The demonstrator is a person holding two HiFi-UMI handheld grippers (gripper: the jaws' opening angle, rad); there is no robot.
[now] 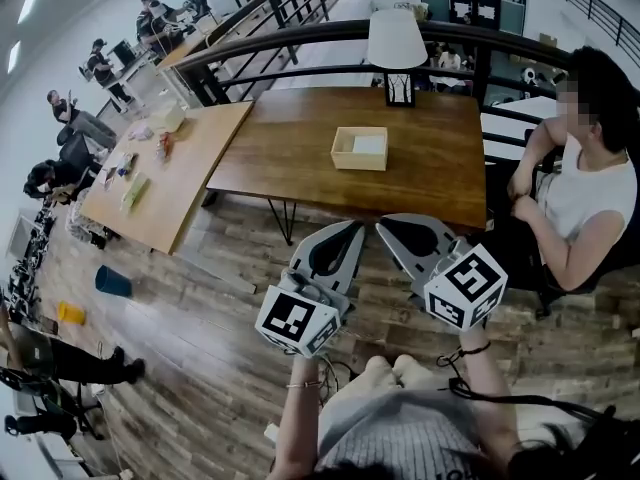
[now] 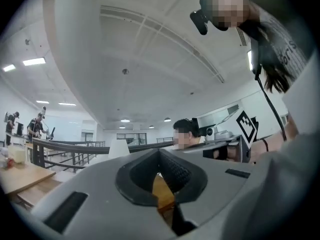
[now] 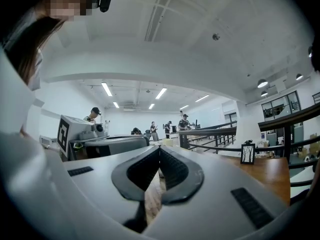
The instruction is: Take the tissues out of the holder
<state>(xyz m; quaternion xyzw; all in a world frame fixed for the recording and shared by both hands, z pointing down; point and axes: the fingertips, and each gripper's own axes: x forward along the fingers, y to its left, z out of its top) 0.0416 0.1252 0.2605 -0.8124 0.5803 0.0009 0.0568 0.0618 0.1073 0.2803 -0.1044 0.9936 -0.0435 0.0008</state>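
The tissue holder (image 1: pixel 359 148) is a shallow light-wood box lying flat near the middle of the dark wooden table (image 1: pixel 300 158), with white tissues (image 1: pixel 368 144) showing inside it. Both grippers hang in the air short of the table's near edge, above the floor and close to my lap. My left gripper (image 1: pixel 358 226) is shut and empty, its tips pointing at the table. My right gripper (image 1: pixel 382 223), just beside it, is also shut and empty. In the left gripper view the left gripper (image 2: pixel 160 151) shows its jaws meeting at the tip, as does the right gripper (image 3: pixel 160 148) in the right gripper view. Neither gripper view shows the holder.
A white-shaded lamp (image 1: pixel 397 53) stands at the table's far edge, with a black railing (image 1: pixel 300 38) behind it. A person (image 1: pixel 590 188) sits at the table's right end. A lighter wooden table (image 1: pixel 165 168) with small items adjoins on the left.
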